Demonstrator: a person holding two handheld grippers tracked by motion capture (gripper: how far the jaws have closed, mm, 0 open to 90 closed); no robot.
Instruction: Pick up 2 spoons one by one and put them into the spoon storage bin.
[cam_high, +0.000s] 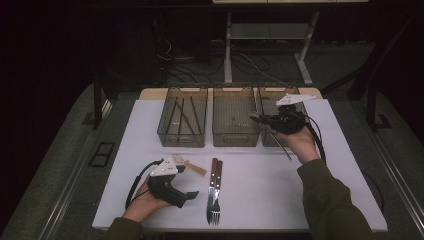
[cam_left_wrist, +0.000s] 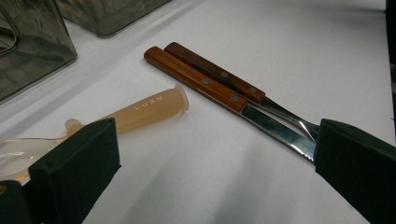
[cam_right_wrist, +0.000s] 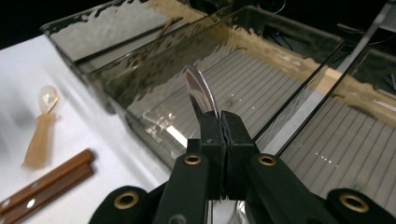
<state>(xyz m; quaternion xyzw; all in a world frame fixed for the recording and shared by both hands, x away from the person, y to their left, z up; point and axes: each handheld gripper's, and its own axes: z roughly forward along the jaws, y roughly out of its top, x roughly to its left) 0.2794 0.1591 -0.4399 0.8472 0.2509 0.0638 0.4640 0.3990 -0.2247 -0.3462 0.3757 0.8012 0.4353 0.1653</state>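
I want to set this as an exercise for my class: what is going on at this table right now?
A person is sorting cutlery into three clear bins. The right claw is shut on a metal spoon, held above the bins. The left claw is open, resting near a wooden-handled knife and fork and a plastic spoon on the white table.

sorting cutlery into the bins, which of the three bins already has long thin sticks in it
The left bin, the one farthest from the right gripper. Dark thin sticks lie lengthwise inside it. The middle bin looks bare of them.
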